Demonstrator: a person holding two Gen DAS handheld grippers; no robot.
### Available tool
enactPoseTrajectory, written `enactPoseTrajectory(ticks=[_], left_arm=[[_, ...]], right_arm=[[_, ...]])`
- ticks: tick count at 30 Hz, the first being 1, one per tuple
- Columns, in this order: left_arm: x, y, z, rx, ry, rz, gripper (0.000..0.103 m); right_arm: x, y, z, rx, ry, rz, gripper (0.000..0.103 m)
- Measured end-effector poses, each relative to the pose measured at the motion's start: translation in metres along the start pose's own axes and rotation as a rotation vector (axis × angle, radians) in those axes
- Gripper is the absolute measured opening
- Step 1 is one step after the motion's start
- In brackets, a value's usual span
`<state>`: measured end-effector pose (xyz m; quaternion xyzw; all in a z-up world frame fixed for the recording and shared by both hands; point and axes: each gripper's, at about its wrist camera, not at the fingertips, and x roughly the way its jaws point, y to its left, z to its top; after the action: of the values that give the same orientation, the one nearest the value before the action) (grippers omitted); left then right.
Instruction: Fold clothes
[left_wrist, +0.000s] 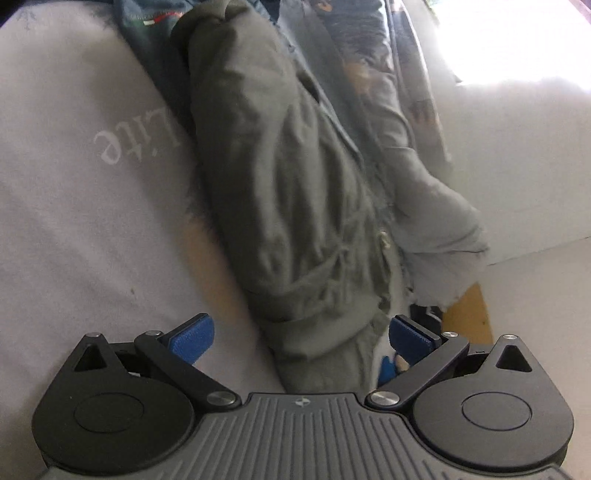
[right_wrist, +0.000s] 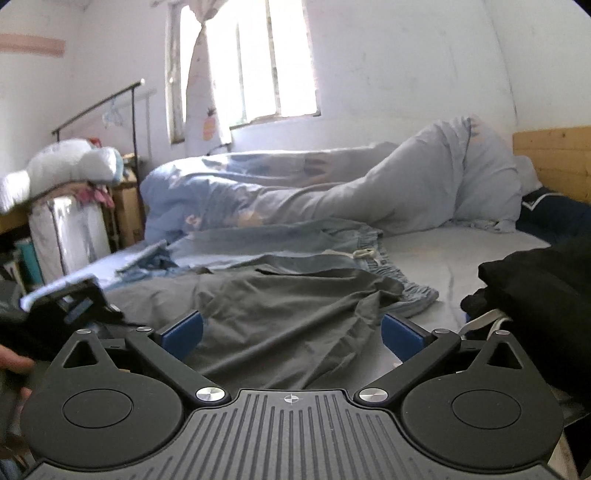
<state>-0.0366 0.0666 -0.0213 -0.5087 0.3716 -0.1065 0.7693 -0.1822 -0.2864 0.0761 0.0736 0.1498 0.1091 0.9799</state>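
Note:
A grey-green garment (left_wrist: 291, 199) lies rumpled and lengthwise on the mattress (left_wrist: 74, 221); it also shows in the right wrist view (right_wrist: 280, 310). My left gripper (left_wrist: 301, 338) is open, its blue pads on either side of the garment's near end, not closed on it. My right gripper (right_wrist: 291, 334) is open over the garment's near edge, with cloth between the spread fingers. A light blue garment with a drawstring waistband (right_wrist: 332, 251) lies just beyond the grey one. In the right wrist view the left gripper (right_wrist: 70, 314) shows at the left edge.
A rumpled pale blue duvet (right_wrist: 369, 184) is heaped along the wall side of the bed. A black garment (right_wrist: 535, 295) lies at the right. A wooden headboard (right_wrist: 554, 155) stands at the far right. A clothes rack (right_wrist: 103, 103) and bags stand at the left.

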Motion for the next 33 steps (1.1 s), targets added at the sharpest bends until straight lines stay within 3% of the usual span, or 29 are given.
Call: enactPoseTrajectory(ticks=[8,22,23,28,33], left_arm=[[0.029,-0.004,0.010,0.019,-0.074,-0.012,0.103],[0.048,-0.003,0.015,-0.017,-0.100,-0.055,0.103],[0.048,-0.001,0.014,-0.023,-0.100,-0.057,0.102],[0.047,0.004,0.011,-0.054,-0.097,-0.070,0.067],[0.048,0.007,0.007,-0.081,-0.085,-0.099,0.063]], right_arm=[[0.002,-0.016,0.000,0.143,0.013,0.035,0.103],[0.013,-0.019,-0.006,0.190,0.060,0.040,0.103],[0.013,-0.019,-0.006,0.191,0.062,0.038,0.103],[0.014,-0.015,-0.008,0.181,0.073,0.037,0.103],[0.015,-0.007,-0.009,0.151,0.088,0.044,0.103]])
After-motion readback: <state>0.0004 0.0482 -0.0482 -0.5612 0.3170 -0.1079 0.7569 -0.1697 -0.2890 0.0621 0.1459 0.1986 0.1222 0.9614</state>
